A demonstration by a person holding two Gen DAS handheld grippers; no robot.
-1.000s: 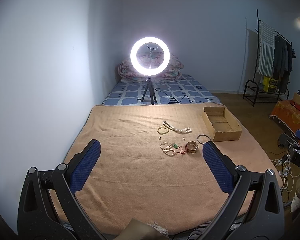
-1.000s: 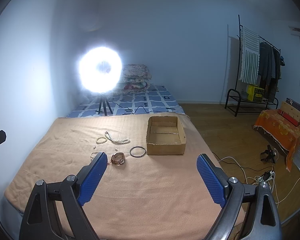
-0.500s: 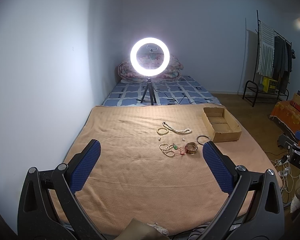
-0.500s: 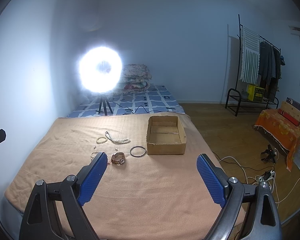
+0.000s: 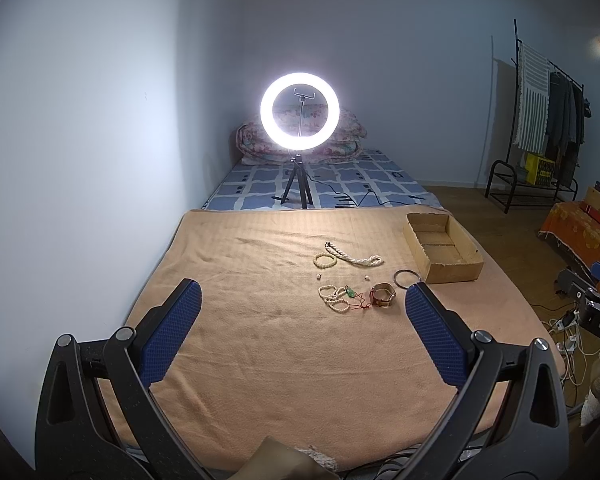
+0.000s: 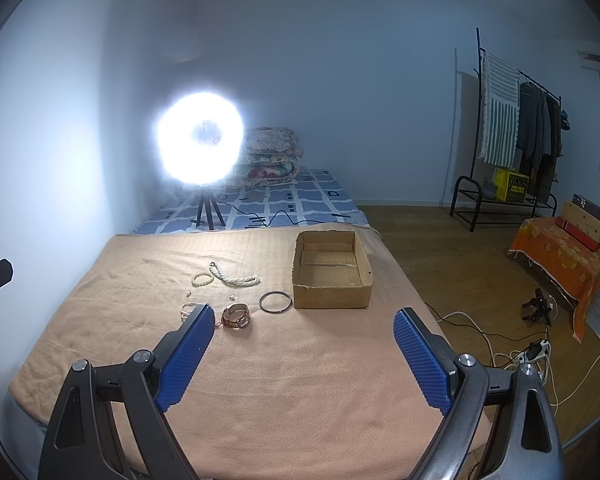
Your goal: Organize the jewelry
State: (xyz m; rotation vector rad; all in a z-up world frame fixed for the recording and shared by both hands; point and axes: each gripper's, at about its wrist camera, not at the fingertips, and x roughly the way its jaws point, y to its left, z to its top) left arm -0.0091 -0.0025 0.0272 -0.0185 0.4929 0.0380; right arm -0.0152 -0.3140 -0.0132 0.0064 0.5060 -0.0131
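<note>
Jewelry lies scattered on a tan blanket (image 5: 260, 340): a twisted white rope necklace (image 5: 354, 258), a small bead bracelet (image 5: 325, 261), a tangle of beads with a green pendant (image 5: 337, 298), a brown watch (image 5: 382, 295) and a dark bangle (image 5: 407, 278). An empty cardboard box (image 5: 442, 252) sits to their right. In the right wrist view I see the watch (image 6: 236, 315), the bangle (image 6: 275, 302), the rope necklace (image 6: 236, 278) and the box (image 6: 331, 276). My left gripper (image 5: 302, 306) and right gripper (image 6: 302, 332) both hover open and empty, short of the jewelry.
A lit ring light on a tripod (image 5: 299, 112) stands on the checked mattress (image 5: 340, 184) behind the blanket. A clothes rack (image 6: 516, 128) and an orange-covered bench (image 6: 564, 256) stand at the right. Cables (image 6: 500, 340) run across the wood floor.
</note>
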